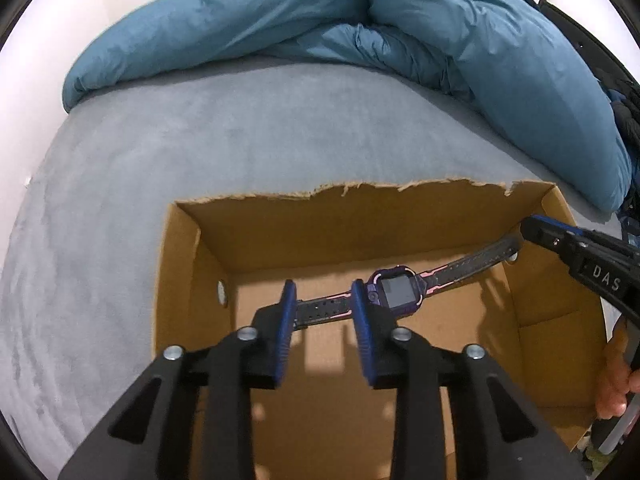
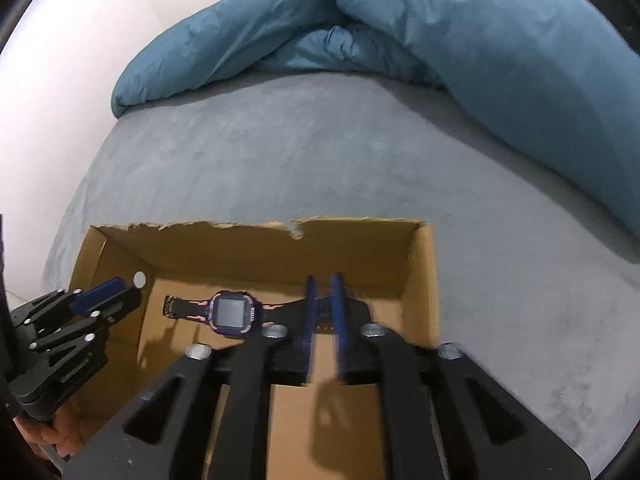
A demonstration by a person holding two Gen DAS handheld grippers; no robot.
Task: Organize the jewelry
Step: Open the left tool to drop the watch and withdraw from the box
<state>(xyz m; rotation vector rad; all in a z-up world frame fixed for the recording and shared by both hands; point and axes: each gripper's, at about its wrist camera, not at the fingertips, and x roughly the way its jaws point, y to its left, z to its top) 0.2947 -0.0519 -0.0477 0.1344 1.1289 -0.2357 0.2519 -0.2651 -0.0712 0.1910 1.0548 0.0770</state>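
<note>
A watch (image 1: 396, 294) with a purple case and a black-and-pink strap lies stretched out inside an open cardboard box (image 1: 192, 264). In the left wrist view my left gripper (image 1: 325, 300) reaches down into the box. Its blue pads stand apart on either side of the strap's left half, just beside the case, and do not press on it. The right gripper (image 1: 532, 232) comes in from the right at the strap's far end. In the right wrist view the watch (image 2: 232, 312) lies left of my right gripper (image 2: 323, 300), whose pads stand narrowly apart over the strap's right end.
The box (image 2: 424, 280) has a torn far rim and sits on a grey bed cover (image 2: 320, 152). A rumpled blue duvet (image 1: 360, 24) is piled along the back. A hand (image 1: 612, 392) holds the right gripper's handle. The left gripper (image 2: 120, 294) shows at the box's left wall.
</note>
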